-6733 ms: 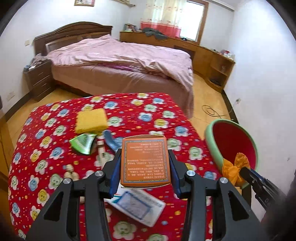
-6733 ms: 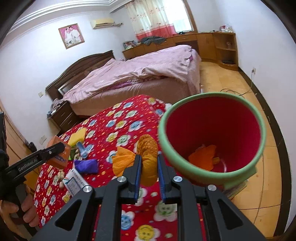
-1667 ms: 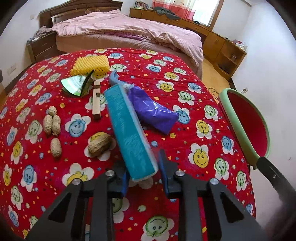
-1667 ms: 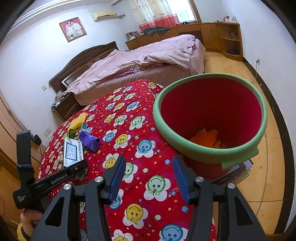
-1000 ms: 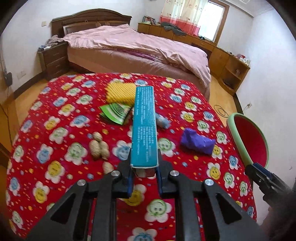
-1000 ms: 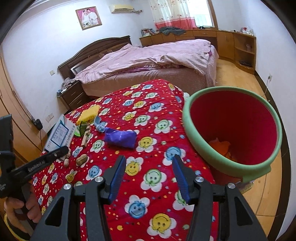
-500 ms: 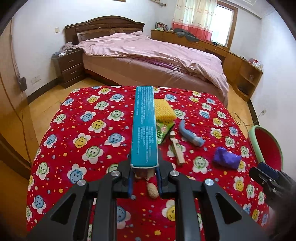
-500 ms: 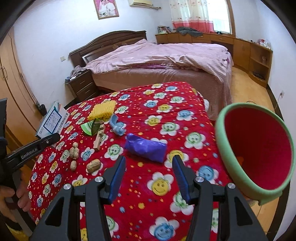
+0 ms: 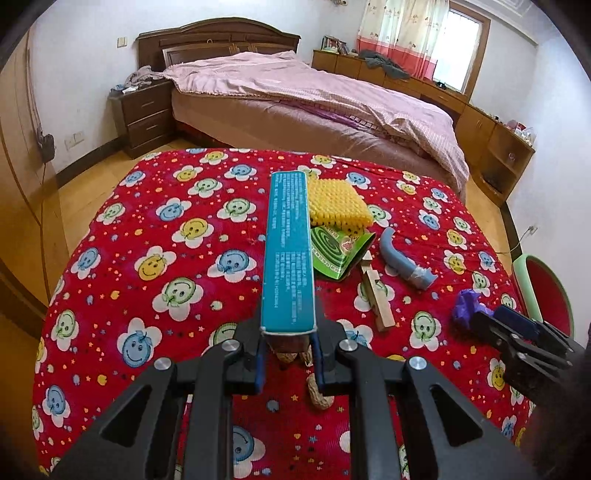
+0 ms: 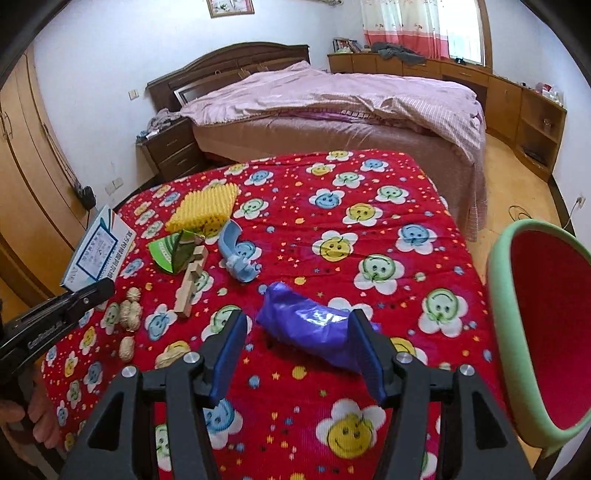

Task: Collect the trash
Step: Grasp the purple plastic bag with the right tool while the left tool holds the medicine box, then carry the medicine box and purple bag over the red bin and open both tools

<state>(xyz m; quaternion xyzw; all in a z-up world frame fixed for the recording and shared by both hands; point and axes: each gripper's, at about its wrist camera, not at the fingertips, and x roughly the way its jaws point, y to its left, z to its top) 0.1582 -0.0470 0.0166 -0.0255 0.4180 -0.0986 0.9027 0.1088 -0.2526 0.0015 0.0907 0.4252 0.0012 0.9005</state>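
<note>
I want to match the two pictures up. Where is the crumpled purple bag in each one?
Left wrist view: purple bag at far right, partly hidden behind the right gripper.
Right wrist view: purple bag low centre, between that gripper's open jaws.
Shared landmark: yellow sponge on the red flowered cloth.

— What stands ahead of the right gripper (image 10: 299,319)?
— Far ahead is a bed (image 10: 332,96) with a pink cover and a dark headboard (image 10: 229,62). A nightstand (image 10: 173,147) is touching its left side.
— And to the sides?
— Far left, a wooden wardrobe (image 10: 33,166). Ahead right, low cabinets (image 10: 517,99) under a curtained window (image 10: 461,29).
</note>
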